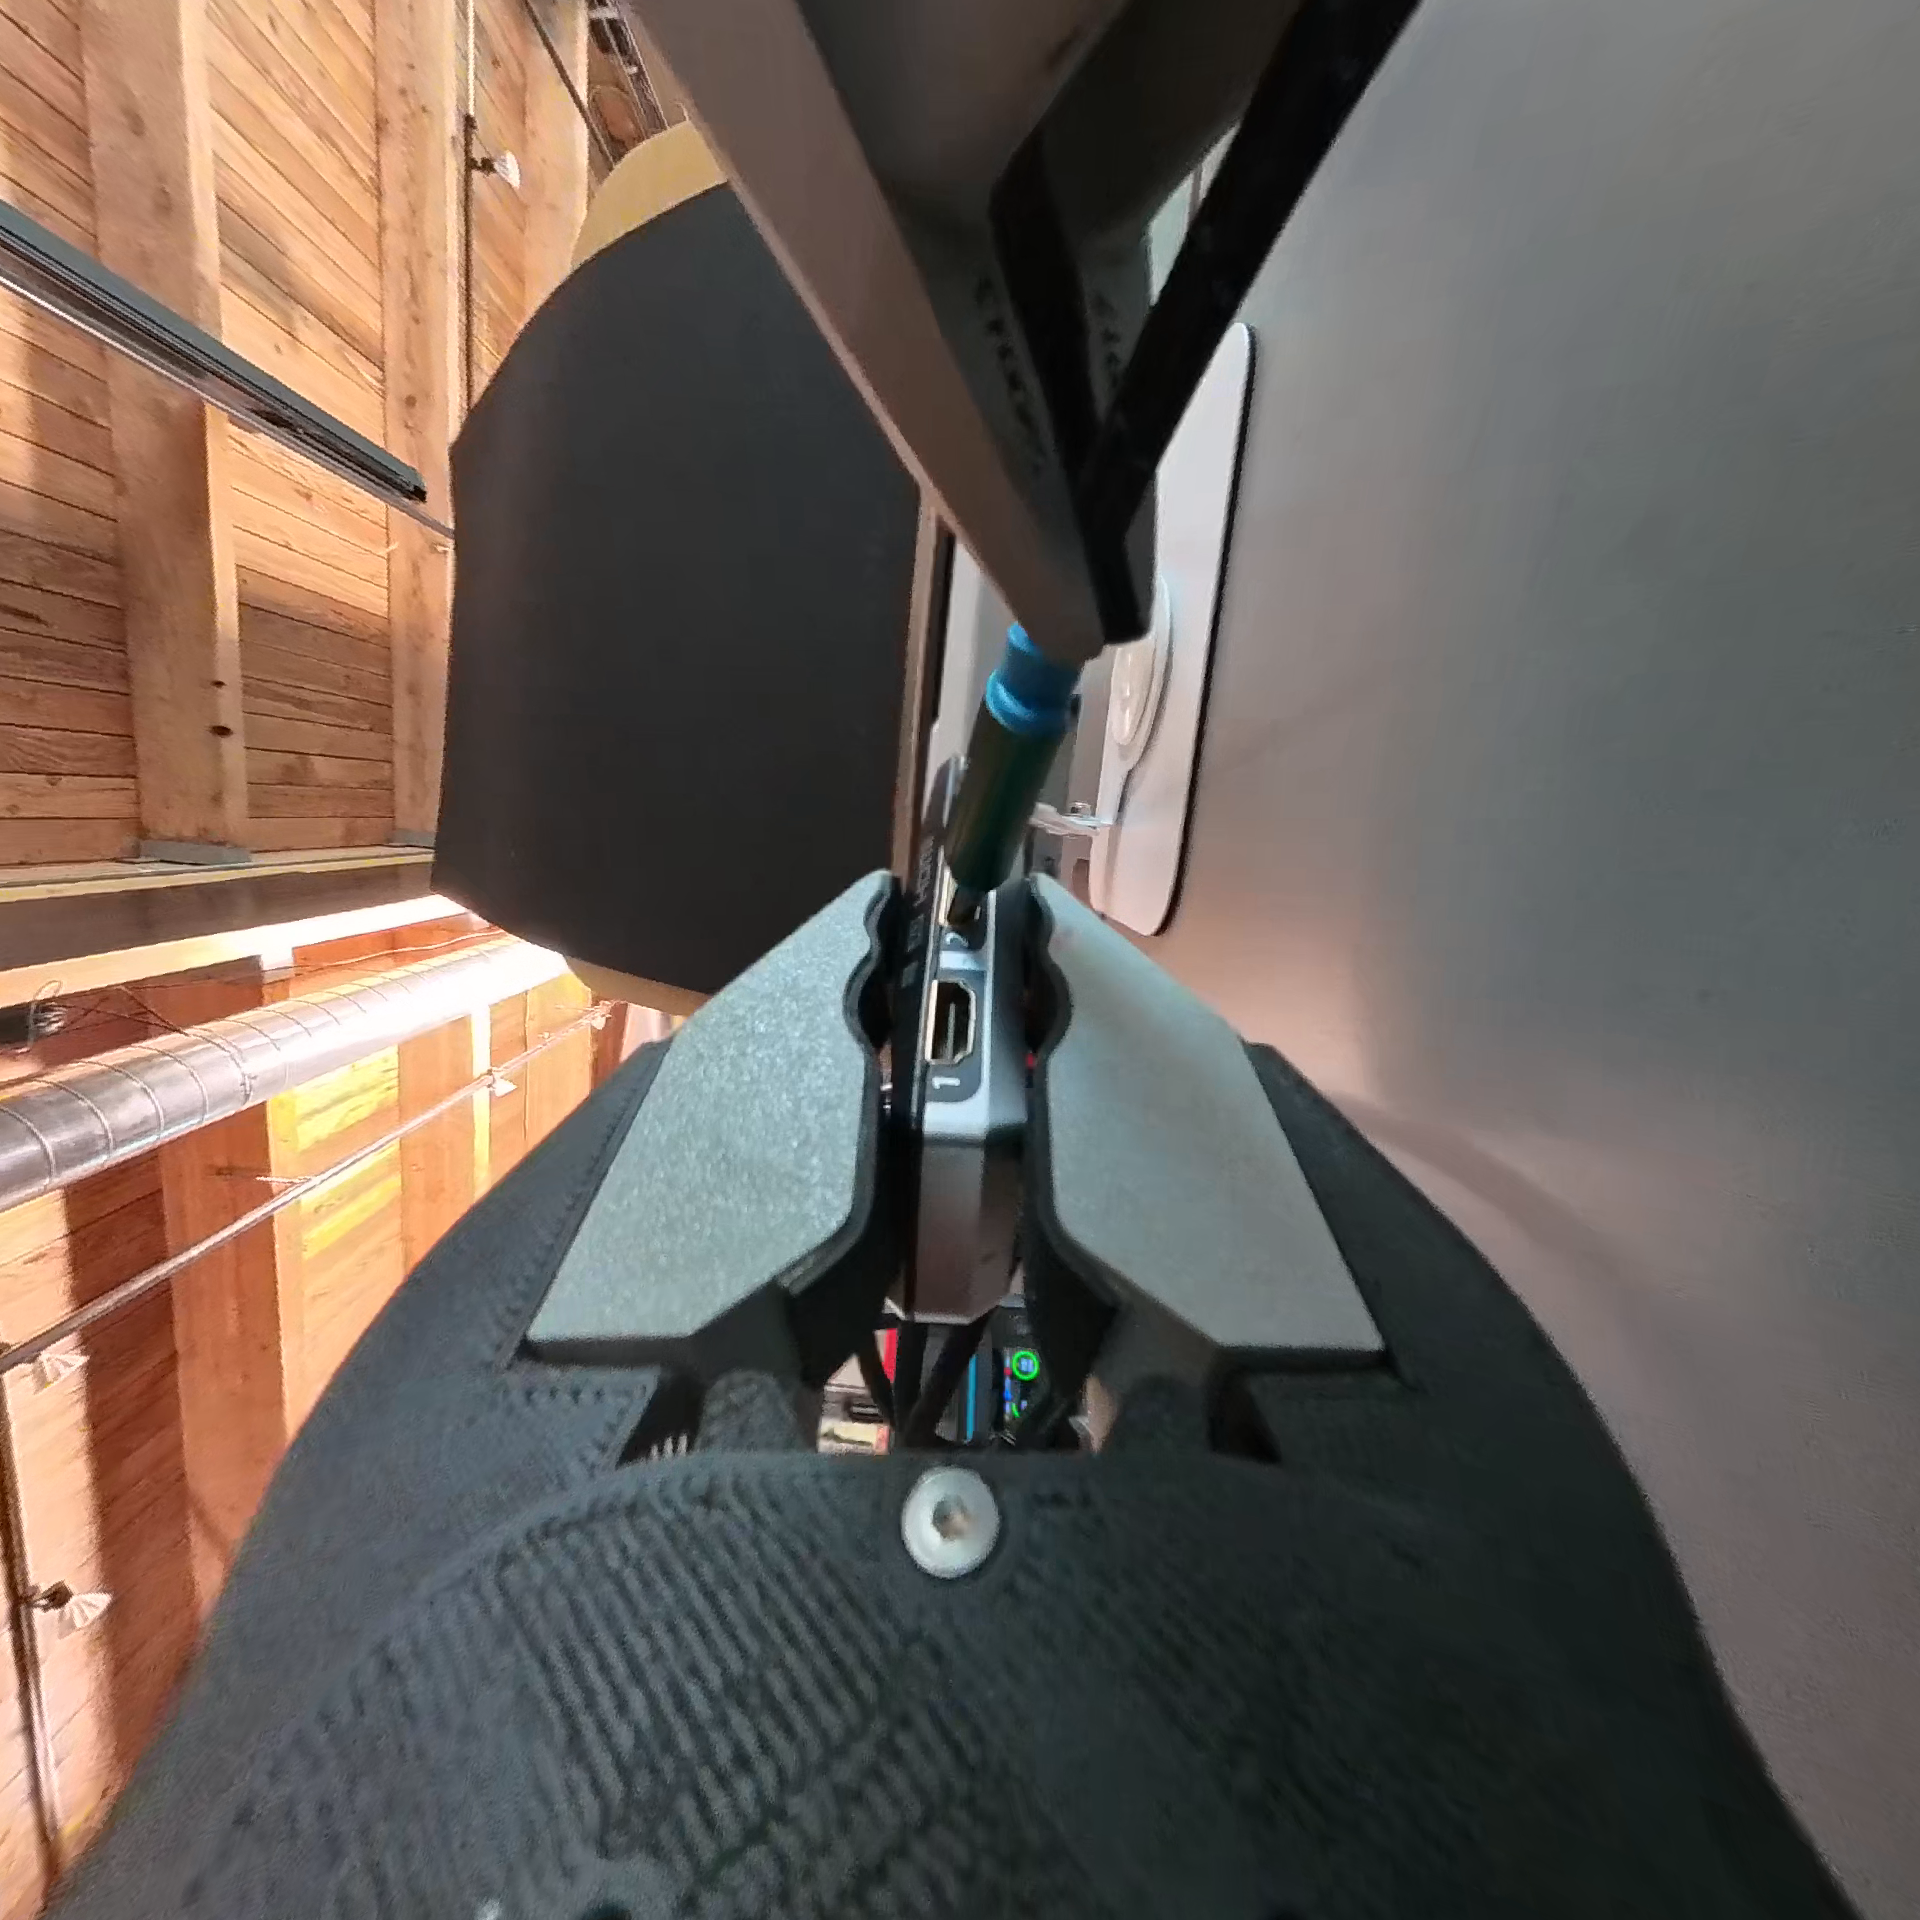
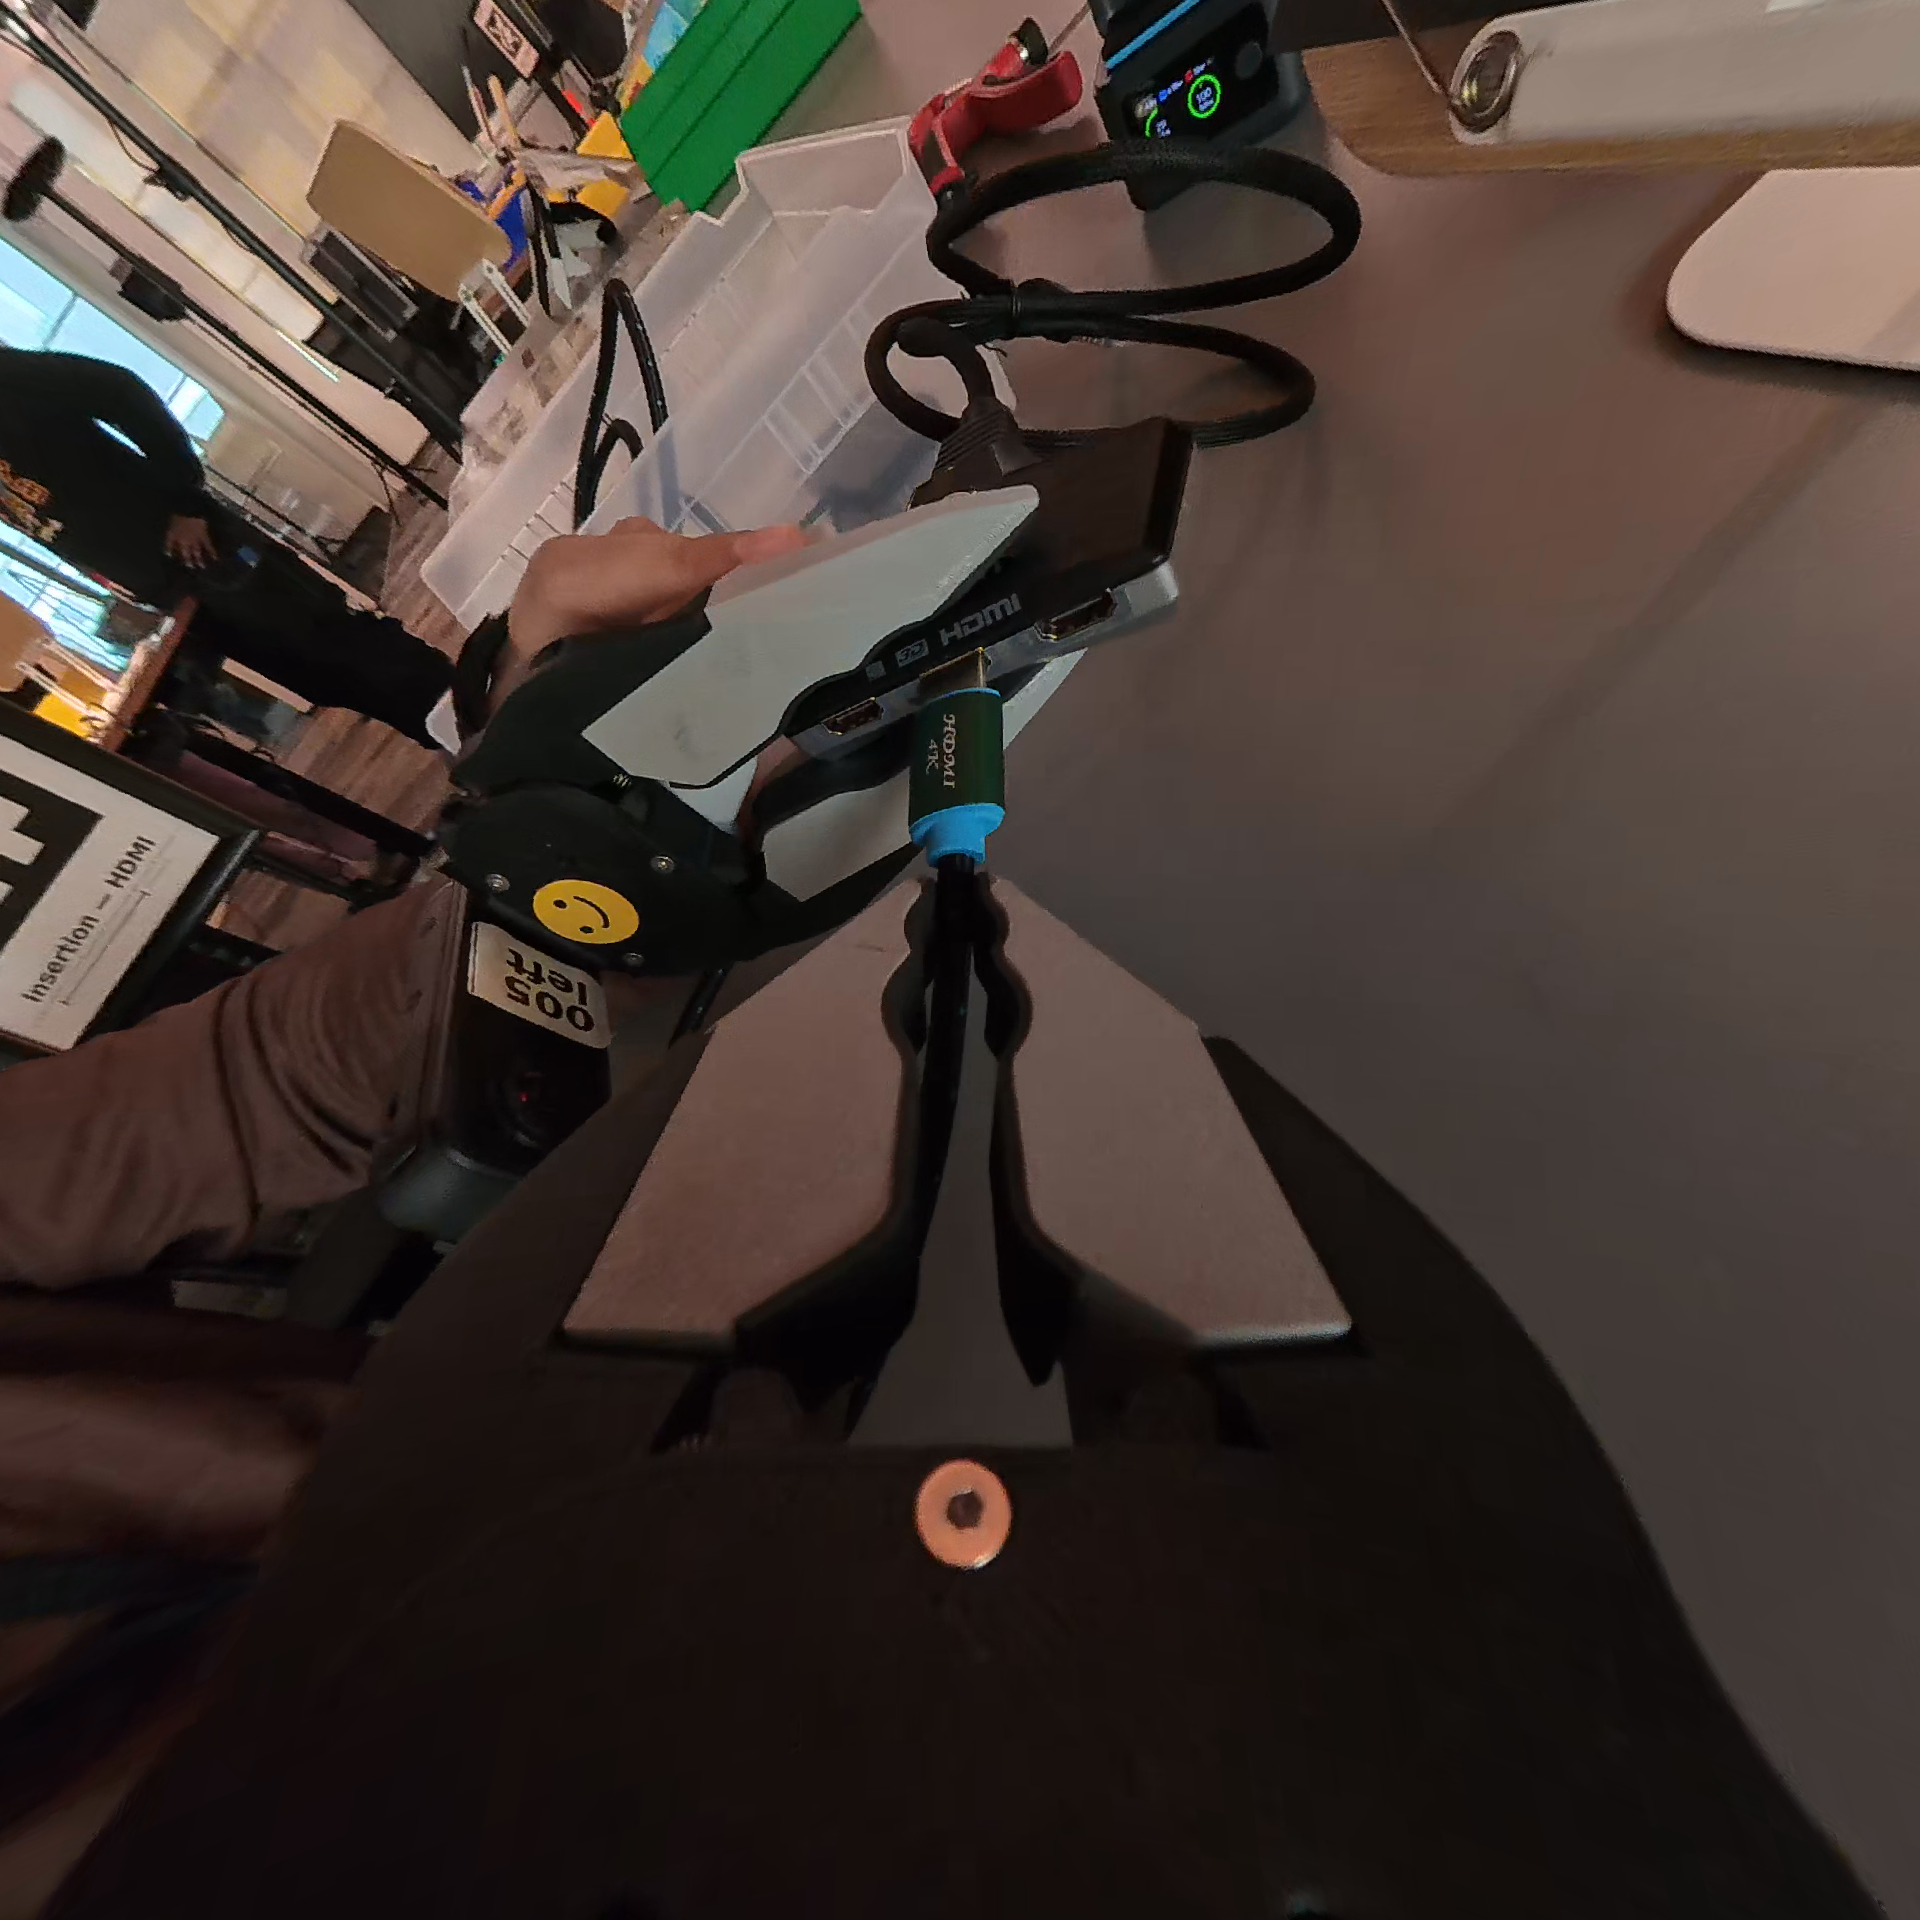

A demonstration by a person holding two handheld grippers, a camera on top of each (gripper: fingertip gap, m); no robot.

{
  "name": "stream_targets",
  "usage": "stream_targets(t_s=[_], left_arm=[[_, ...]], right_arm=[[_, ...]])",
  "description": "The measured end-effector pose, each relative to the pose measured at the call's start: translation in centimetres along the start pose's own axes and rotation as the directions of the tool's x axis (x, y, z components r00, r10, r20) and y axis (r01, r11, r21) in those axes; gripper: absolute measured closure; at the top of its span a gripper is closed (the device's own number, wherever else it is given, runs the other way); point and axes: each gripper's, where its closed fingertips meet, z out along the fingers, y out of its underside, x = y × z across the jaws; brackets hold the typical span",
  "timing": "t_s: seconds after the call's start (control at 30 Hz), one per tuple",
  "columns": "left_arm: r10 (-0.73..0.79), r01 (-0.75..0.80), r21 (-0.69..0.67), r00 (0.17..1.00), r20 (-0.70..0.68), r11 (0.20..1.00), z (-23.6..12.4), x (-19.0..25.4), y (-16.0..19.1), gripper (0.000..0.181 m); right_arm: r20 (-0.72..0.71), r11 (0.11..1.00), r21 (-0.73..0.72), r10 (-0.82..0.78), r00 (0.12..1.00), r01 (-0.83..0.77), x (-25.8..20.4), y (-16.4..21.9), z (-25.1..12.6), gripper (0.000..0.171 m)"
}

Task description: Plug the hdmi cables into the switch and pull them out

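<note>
- Nearby on the grey worktop (image 2: 1558, 727): a looped black braided cable (image 2: 1143, 312), a red clamp (image 2: 987, 94), a clear plastic bin (image 2: 748, 343) and a small device with a lit screen (image 2: 1195, 94), all toward the far edge, well apart from the work.
- Held off the worktop: HDMI switch (image 2: 1091, 540), black on top with a grey front; three ports along the front, the two outer ones empty.
- Sitting in the middle port, metal tip partly showing: green HDMI plug (image 2: 951, 764) with a blue collar; black cable running straight back from it.
- Left hand-held gripper (image 1: 961, 904) clamped on the switch, pads (image 1: 758, 1122) pressed flat against its two broad faces; bare fingers (image 2: 644, 571) curled over its top.
- Right hand-held gripper (image 2: 951, 914) closed on the black cable just behind the blue collar, in line with the plug.
</note>
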Motion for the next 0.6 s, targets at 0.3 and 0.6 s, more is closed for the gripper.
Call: stream_targets(t_s=[0.3, 0.6], left_arm=[[0.026, -0.030, 0.039, 0.995, 0.099, 0.999, -0.7, -1.8, -0.9, 0.161], [0.044, -0.056, 0.079, 0.989, 0.144, 0.995, -1.3, -2.5, -1.5, 0.161]], right_arm=[[0.161, 0.995, 0.032, 0.092, 0.983, -0.099, -1.4, -0.6, -1.0, 0.169], [0.267, 0.987, 0.007, 0.150, 0.952, -0.158, -2.3, -0.4, -1.5, 0.169]])
